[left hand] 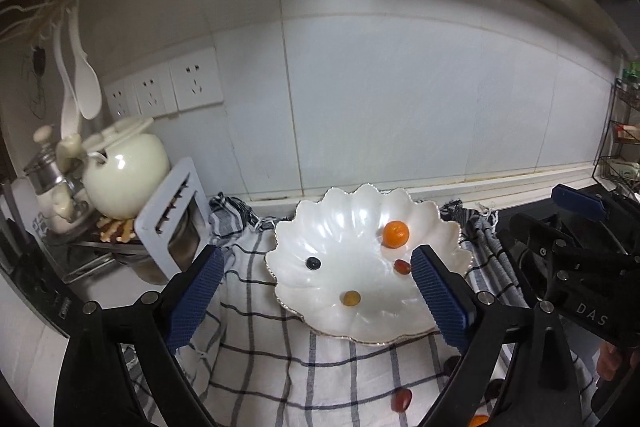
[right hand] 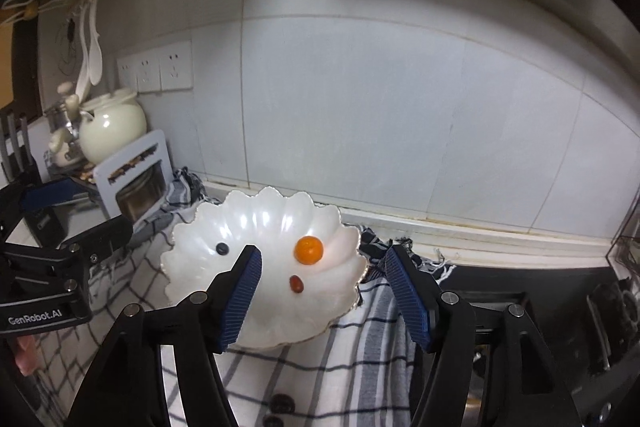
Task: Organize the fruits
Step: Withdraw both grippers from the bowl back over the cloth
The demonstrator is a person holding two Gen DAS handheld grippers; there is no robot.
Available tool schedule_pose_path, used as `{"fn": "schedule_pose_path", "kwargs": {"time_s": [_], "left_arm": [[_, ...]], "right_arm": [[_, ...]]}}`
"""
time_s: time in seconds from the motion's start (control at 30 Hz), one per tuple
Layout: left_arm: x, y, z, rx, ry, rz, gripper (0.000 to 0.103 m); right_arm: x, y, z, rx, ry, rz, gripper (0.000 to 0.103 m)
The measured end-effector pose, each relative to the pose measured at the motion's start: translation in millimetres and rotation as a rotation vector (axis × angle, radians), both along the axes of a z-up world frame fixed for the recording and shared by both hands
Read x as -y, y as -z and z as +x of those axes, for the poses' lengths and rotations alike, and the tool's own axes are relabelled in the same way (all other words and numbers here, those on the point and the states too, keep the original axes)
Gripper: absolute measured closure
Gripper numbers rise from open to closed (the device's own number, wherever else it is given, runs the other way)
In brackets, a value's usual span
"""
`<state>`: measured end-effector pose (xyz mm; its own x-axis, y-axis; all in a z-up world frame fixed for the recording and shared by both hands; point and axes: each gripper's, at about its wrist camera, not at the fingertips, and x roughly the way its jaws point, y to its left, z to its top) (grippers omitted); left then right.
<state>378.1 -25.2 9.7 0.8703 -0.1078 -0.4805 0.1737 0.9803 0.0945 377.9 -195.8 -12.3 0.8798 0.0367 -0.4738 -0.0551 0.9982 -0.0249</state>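
Fruits lay in the white scalloped dish point(left hand: 352, 211) ahead of both my grippers — a small orange point(left hand: 395, 233), a red grape point(left hand: 402, 267), an amber grape point(left hand: 351, 298) and a dark berry point(left hand: 313, 263), all apart from one another. More grapes point(left hand: 401, 399) sat on the checked cloth point(left hand: 280, 367) nearer me. My left gripper point(left hand: 316, 303) stood wide, nothing between its pads. My right gripper point(right hand: 324, 297) was parted too — empty, clear of the dish.

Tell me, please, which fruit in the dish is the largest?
The orange one, near the dish's back right edge. It is round, bright orange and clearly bigger than the blueberry, the amber fruit and the red one.
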Motion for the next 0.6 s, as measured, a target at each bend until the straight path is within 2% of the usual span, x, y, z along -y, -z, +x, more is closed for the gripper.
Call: {"fn": "schedule_pose_path", "kwargs": {"time_s": [0.23,0.47,0.6], "left_arm": [[-7,-11,-46,0.086,0.042,0.026,0.007],[-7,-6,-82,0.126,0.064,0.064,0.007],[-12,-1,-99,0.129,0.068,0.056,0.007]], "right_arm": [[4,-4,-40,0.020,0.029,0.025,0.037],[-1,1,-78,0.022,0.024,0.026,0.037],[-7,2,-97,0.044,0.016,-0.003,0.037]]}}
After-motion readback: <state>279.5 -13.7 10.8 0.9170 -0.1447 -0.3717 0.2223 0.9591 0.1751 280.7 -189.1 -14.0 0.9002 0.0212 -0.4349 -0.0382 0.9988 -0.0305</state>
